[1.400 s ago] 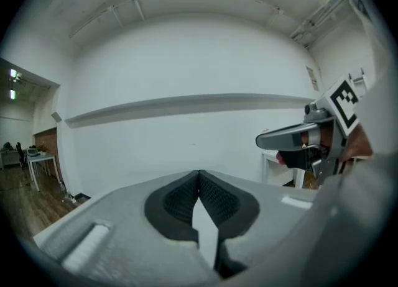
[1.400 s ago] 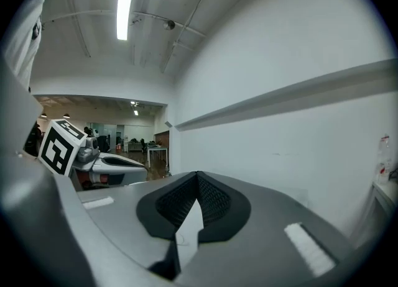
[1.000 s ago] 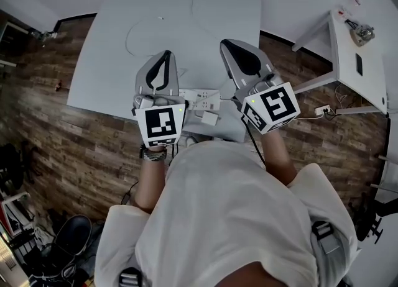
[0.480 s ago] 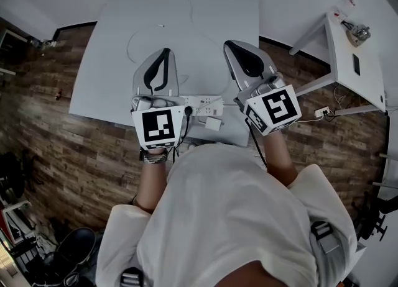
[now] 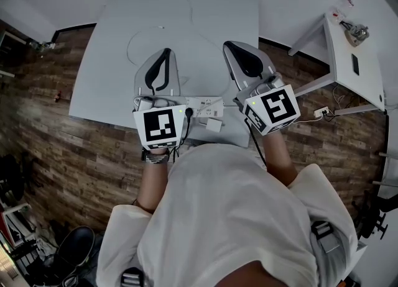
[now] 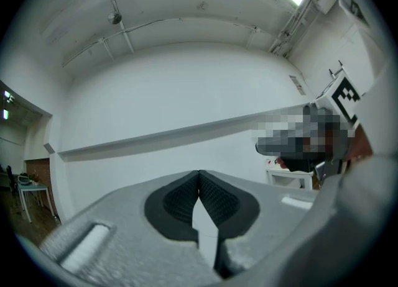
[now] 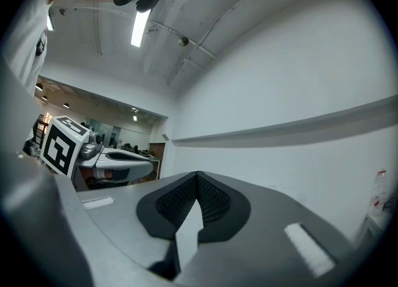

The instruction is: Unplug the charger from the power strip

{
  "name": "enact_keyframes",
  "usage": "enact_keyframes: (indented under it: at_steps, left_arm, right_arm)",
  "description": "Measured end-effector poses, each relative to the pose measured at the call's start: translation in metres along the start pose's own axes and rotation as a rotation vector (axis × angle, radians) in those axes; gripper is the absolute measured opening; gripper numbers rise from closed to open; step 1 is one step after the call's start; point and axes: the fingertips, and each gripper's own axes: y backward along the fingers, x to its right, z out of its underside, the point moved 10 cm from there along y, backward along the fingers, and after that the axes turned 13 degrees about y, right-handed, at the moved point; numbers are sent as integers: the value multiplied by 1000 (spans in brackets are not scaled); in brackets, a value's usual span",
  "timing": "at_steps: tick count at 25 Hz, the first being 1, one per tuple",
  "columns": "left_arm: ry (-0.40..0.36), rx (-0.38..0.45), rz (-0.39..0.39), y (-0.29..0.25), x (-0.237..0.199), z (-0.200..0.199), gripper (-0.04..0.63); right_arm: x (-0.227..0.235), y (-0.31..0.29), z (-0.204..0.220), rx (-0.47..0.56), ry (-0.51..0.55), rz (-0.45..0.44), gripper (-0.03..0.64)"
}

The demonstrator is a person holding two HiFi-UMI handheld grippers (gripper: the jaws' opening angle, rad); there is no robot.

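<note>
Left hand-held gripper (image 6: 199, 175), right hand-held gripper (image 7: 198, 175): jaws closed, empty; own views show only wall. Head view alone shows power strip (image 5: 202, 103) between them at tabletop (image 5: 106, 74) near edge, white charger (image 5: 213, 124) against it.

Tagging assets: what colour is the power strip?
White; the power strip shows best in the head view.

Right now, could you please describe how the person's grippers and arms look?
The left gripper and right gripper are light grey, tapered shells with black textured pads. Each carries a white cube printed with black square markers. The person wears a white short-sleeved shirt and a dark band on the left wrist.
</note>
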Motion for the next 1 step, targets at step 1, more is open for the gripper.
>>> enact_keyframes:
  at_steps: [1]
  left_arm:
    - [5,0,-6,-1,-1,1,5]
  right_arm:
    - [1,0,1,-1,-3,1,1]
